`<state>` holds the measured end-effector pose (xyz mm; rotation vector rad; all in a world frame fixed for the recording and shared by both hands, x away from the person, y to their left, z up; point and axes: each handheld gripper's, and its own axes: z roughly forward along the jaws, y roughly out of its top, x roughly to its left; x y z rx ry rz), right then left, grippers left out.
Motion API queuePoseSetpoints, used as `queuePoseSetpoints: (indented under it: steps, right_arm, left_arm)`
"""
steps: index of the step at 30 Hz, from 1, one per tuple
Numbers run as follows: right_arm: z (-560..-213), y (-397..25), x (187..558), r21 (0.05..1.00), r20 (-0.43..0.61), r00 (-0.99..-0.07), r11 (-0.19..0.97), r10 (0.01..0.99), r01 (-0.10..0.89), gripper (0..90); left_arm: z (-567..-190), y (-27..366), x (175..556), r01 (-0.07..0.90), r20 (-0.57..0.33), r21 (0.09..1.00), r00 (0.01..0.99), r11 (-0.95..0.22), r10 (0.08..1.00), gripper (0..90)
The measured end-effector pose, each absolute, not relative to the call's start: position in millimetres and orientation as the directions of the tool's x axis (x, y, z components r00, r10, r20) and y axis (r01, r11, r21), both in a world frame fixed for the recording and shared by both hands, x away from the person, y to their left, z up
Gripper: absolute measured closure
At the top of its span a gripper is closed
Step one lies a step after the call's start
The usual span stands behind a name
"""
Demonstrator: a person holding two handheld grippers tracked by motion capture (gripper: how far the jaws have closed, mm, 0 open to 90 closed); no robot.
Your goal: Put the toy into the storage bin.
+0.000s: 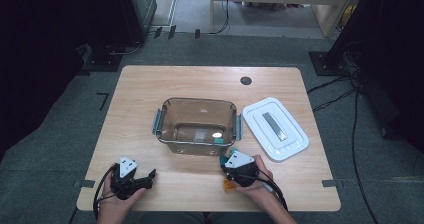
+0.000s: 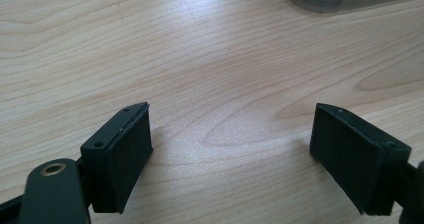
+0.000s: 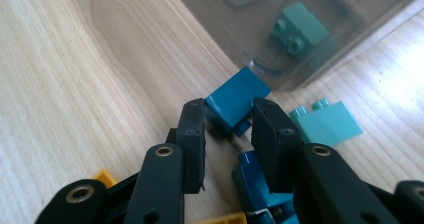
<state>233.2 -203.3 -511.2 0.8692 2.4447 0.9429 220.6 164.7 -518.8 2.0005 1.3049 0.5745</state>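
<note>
Wooden desk (image 1: 150,89) under us: our right claw (image 3: 228,129) is clamped on a blue brick (image 3: 236,98) just beside the clear container (image 1: 200,126), while our left claw (image 2: 230,154) rests spread apart, holding nothing.

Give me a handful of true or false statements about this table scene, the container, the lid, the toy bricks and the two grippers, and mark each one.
1. The white lid sits on the clear container. False: it lies on the table beside the container, on its right.
2. The right gripper has its jaws around a dark teal brick. True.
3. The left gripper holds a brick. False: its jaws stand wide apart over bare wood.
4. A light green brick lies inside the container. True.
5. Another light green brick rests on the table outside the container. True.
</note>
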Motion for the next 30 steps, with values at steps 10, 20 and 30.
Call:
queuePoseSetpoints:
  steps: [10,20,30]
  right_arm:
    - [-507,-238,229,0.727,-0.094,-0.705,0.533,0.703,0.434,56.6]
    - [-508,-261,234,0.683,-0.052,-0.690,0.530,0.722,0.503,47.3]
    - [-510,-265,240,0.689,-0.014,-0.690,0.507,0.724,0.518,59.6]
  left_arm:
    - [-519,165,221,0.620,0.002,0.735,0.403,-0.274,0.915,16.9]
    - [-519,164,221,0.620,0.003,0.735,0.403,-0.275,0.915,16.9]
    - [-519,164,221,0.620,0.003,0.735,0.404,-0.275,0.915,16.9]
